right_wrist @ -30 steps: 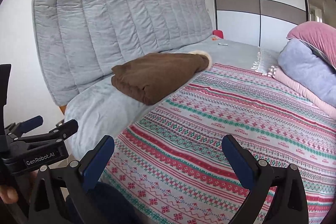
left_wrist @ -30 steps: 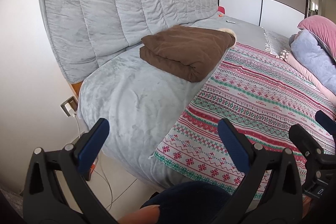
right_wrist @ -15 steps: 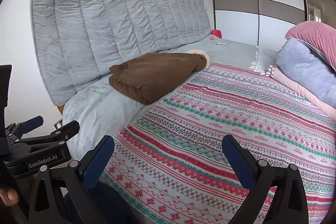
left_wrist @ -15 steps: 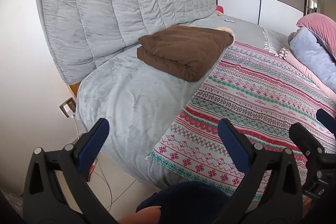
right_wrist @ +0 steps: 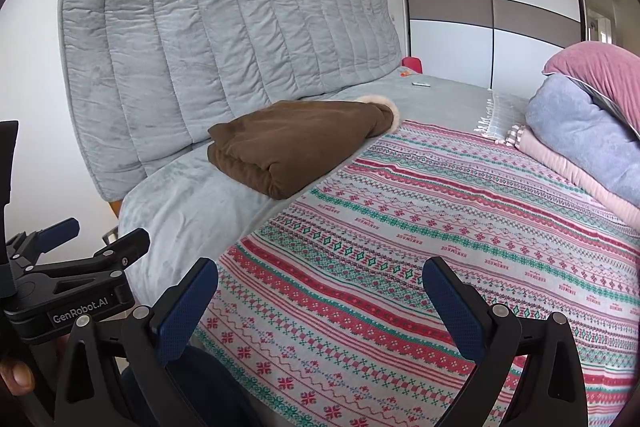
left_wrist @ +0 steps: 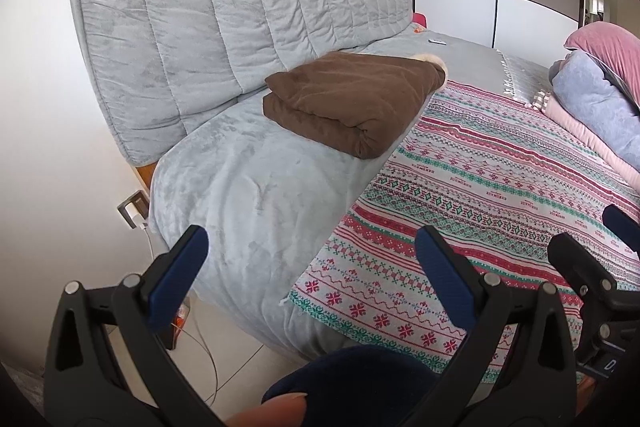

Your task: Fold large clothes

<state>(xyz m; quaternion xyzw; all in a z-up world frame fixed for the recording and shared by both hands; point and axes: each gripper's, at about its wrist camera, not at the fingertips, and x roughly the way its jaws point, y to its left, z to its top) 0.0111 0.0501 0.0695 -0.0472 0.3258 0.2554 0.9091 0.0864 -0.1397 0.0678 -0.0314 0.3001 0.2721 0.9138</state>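
L hand-held gripper (left_wrist: 310, 265): hovering low off the bed's near corner, blue-padded fingers (left_wrist: 178, 277) spread wide apart, nothing btwn them; also showing at the left edge of the right wrist view (right_wrist: 94, 241).
R hand-held gripper (right_wrist: 320, 301): hanging over the near part of the patterned blanket, fingers (right_wrist: 454, 307) spread wide, gripping nothing; its tip is poking in at the right edge of the left wrist view.
Brown garment (left_wrist: 352, 101): lying folded in a thick bundle on the grey bed cover, w/ a cream fleecy edge (right_wrist: 380, 103) peeking out at the far end; right side is sitting along the patterned blanket's edge; well apart from both grippers.
Grey bed cover (left_wrist: 256, 195): covering the head side of the bed, draping down the corner.
Patterned blanket (right_wrist: 420, 227): red/green/white bands, lying flat over the rest of the bed.
Headboard (right_wrist: 224, 51): grey quilted, standing behind the garment.
Bedding stack (right_wrist: 580, 131): pink and blue-grey, piled at the right edge.
Wardrobe (right_wrist: 488, 3): white doors w/ brown band, at the back.
Person: dark-clothed knee (left_wrist: 352, 375) showing below the L gripper.
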